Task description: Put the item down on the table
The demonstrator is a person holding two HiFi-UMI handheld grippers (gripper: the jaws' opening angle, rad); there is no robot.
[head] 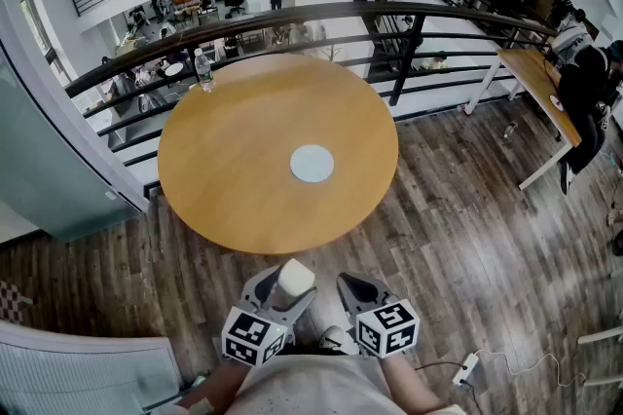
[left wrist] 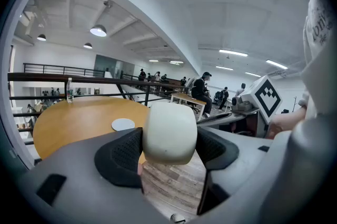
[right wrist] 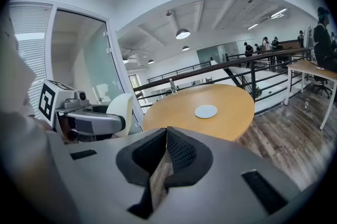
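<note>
Left gripper clamped on a cream block, pads pressed to its two sides, jaws only as far apart as the block is wide. Block hangs in air off the table near edge, over wood floor, not touching the top. Right gripper jaws together w/ nothing btwn them, just beside the left one, also short of the table. On the table: pale disc near centre, bottle at far edge

Only disc and far-edge bottle occupy table
</note>
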